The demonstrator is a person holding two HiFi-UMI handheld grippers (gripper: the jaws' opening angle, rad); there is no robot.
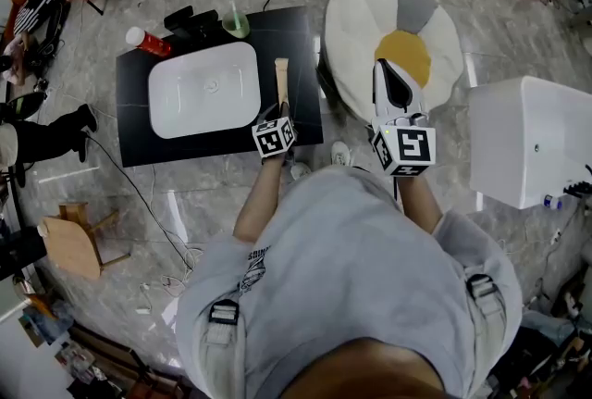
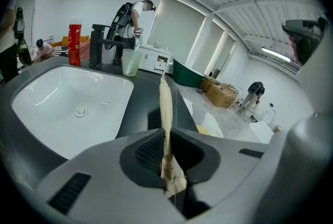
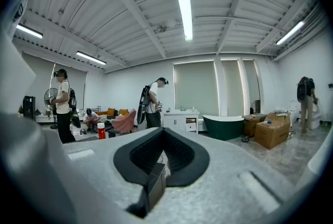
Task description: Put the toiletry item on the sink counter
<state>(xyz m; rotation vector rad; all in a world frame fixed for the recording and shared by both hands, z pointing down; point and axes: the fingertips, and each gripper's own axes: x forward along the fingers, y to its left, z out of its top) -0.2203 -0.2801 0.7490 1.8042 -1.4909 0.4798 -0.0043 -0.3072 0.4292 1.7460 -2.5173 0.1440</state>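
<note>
A flat beige toiletry item [image 2: 165, 108] sticks forward, edge-on, from my left gripper [image 2: 166, 158], whose jaws are shut on its near end. In the head view this item [image 1: 281, 78] lies over the black sink counter [image 1: 301, 45], on the strip just right of the white basin [image 1: 203, 89], with the left gripper [image 1: 282, 110] at the counter's front right. Whether the item touches the counter I cannot tell. My right gripper [image 1: 384, 64] is off to the right above a cushion, and in its own view the right gripper [image 3: 158, 163] points into the room, shut with nothing in it.
A red can [image 1: 148, 41], a black faucet [image 1: 194, 20] and a green cup [image 1: 234, 20] stand along the counter's back edge. A large white and yellow cushion [image 1: 435, 45] lies right of the counter. A white cabinet [image 1: 527, 143] stands far right and a wooden stool [image 1: 74, 240] at the left.
</note>
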